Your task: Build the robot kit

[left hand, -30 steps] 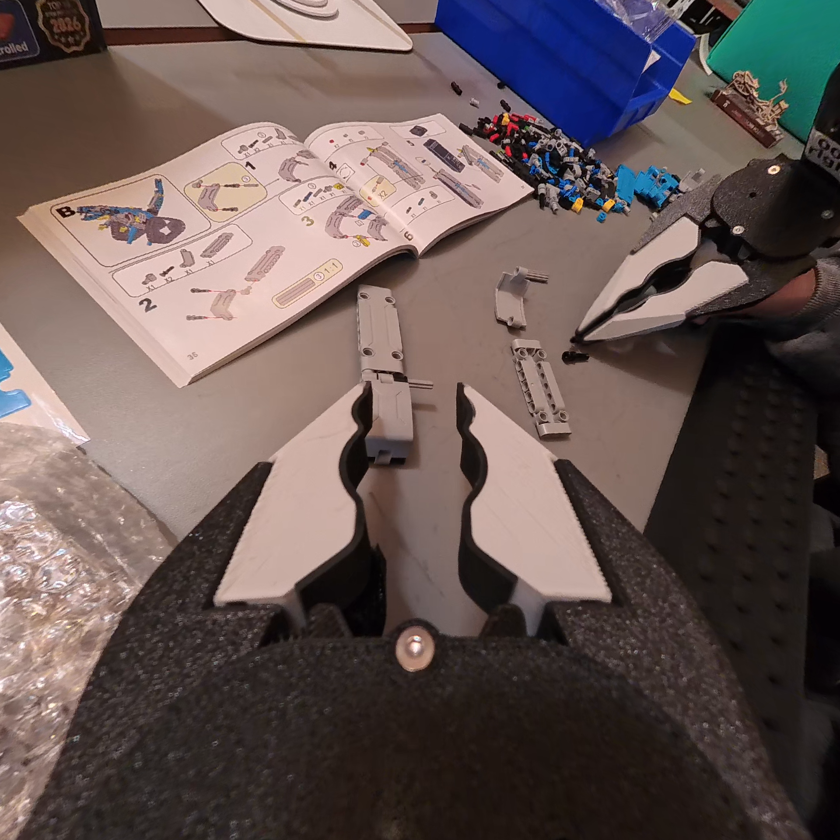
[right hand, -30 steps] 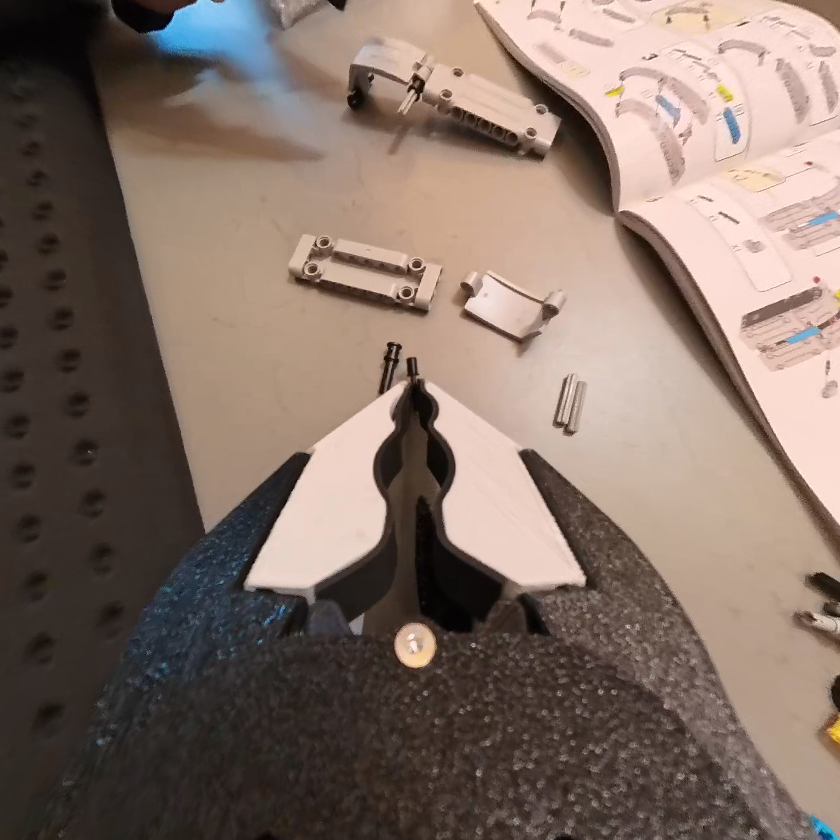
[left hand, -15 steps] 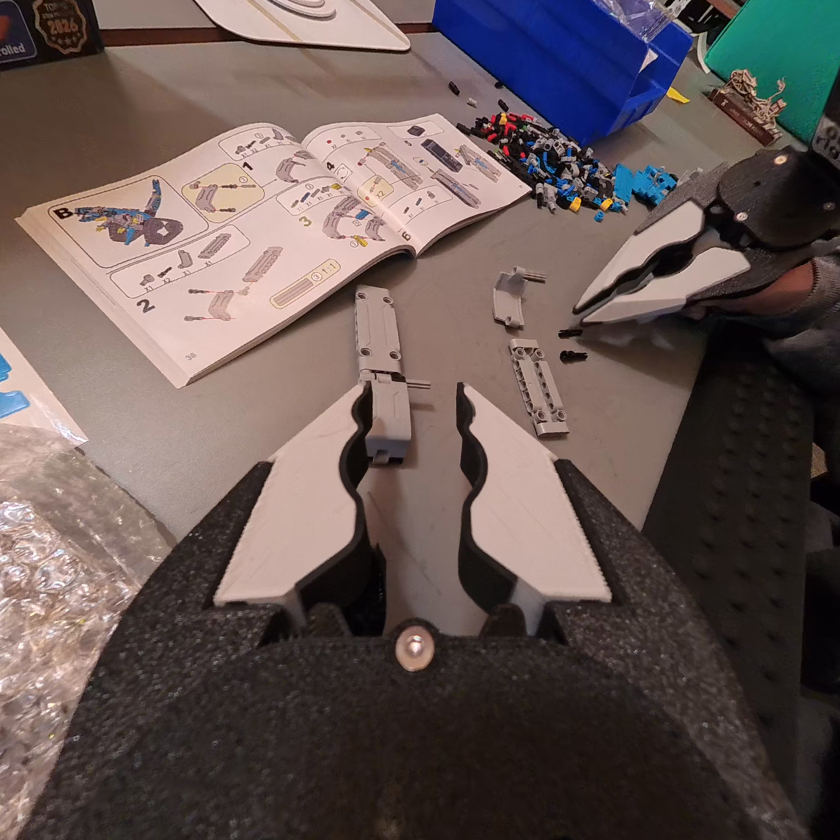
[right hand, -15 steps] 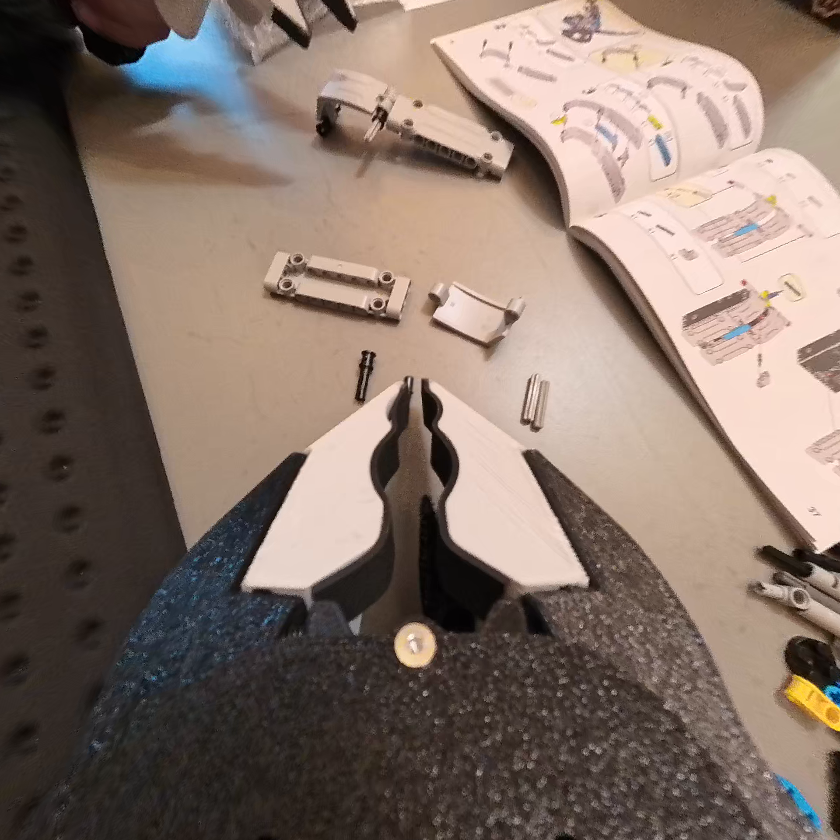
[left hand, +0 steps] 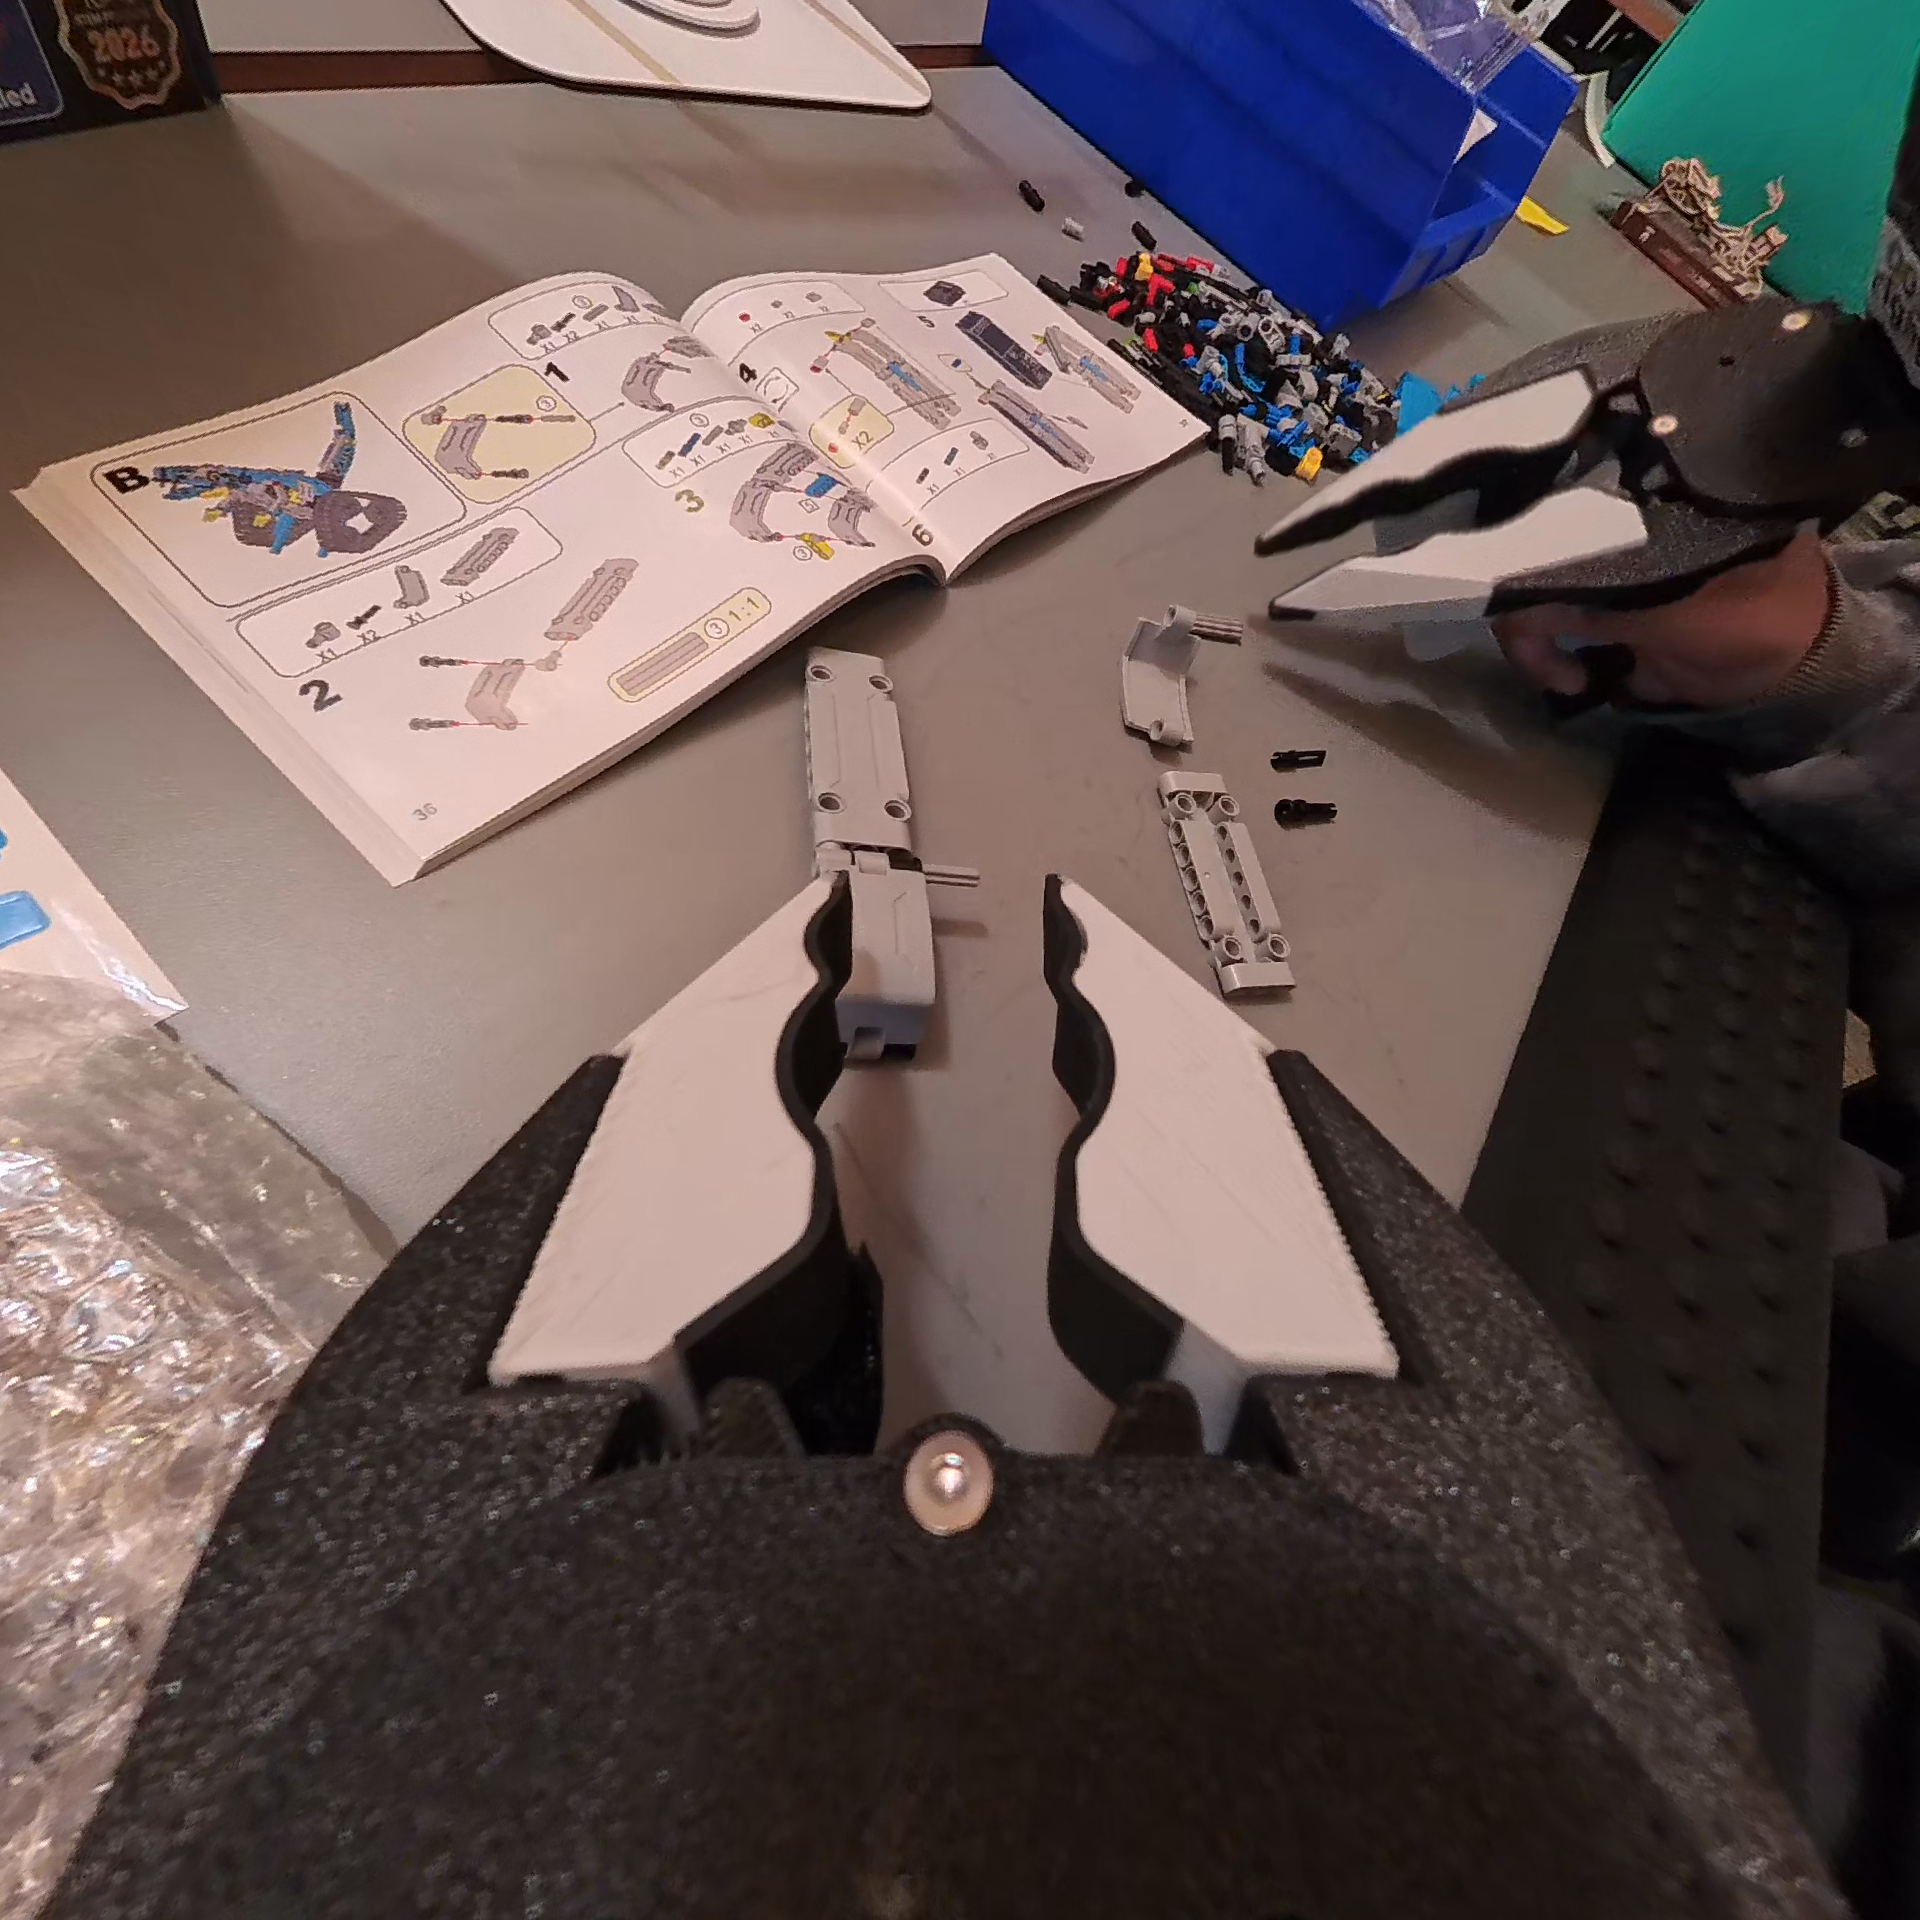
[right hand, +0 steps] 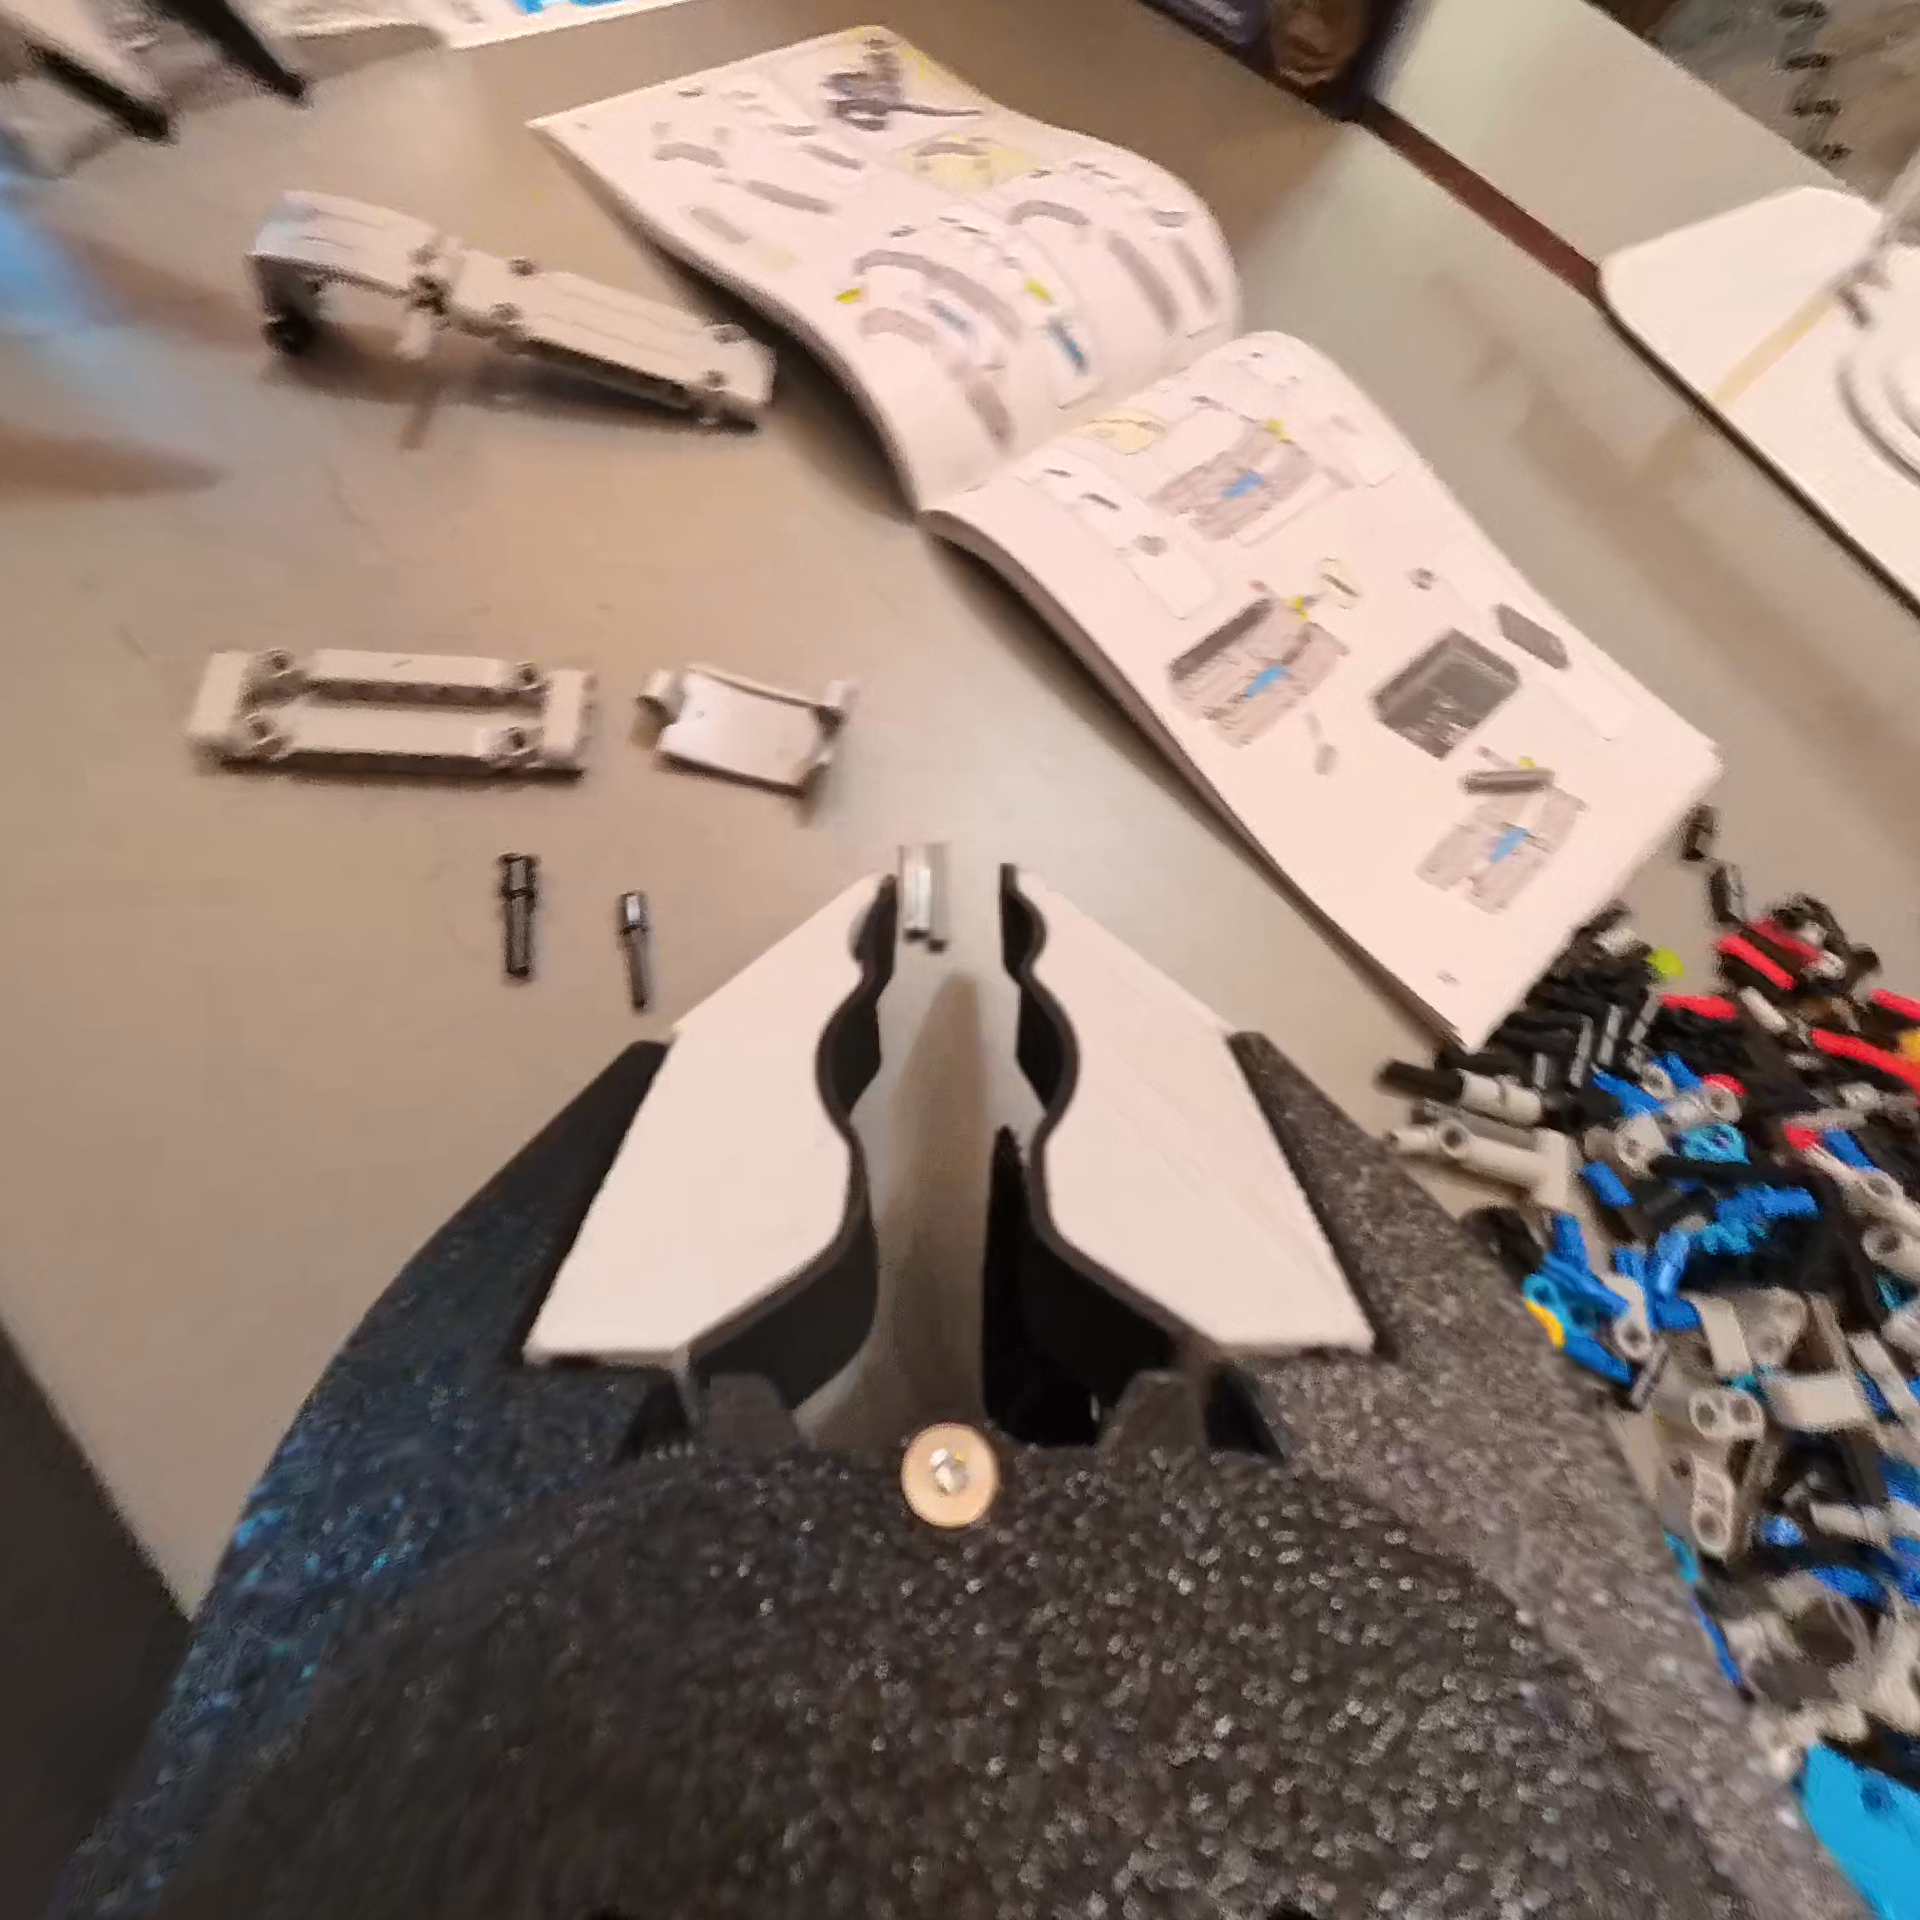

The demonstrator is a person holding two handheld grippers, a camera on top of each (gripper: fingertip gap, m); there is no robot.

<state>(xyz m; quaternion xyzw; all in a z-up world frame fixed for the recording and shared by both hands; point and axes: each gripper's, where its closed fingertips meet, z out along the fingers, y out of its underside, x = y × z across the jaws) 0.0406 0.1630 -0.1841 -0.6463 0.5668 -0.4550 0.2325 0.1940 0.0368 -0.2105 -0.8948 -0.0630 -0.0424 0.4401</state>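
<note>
My left gripper is open and empty, low over the grey table. A long grey brick assembly lies just ahead, its near end beside my left finger. My right gripper is open, with two short grey axle pins lying on the table between its tips. Two black pins lie to its left. A flat grey frame piece and a curved grey panel lie beyond. The right gripper also shows in the left wrist view, above the table near the curved panel.
An open instruction booklet lies at the back left. A pile of small black, blue, red and grey parts lies at the right, with a blue bin behind it. Bubble wrap is at the left, and a black perforated mat at the right.
My right gripper was shut on a black pin. It has let the pin go on the table, opened, and moved right to the two grey axle pins. My left gripper has not moved.
</note>
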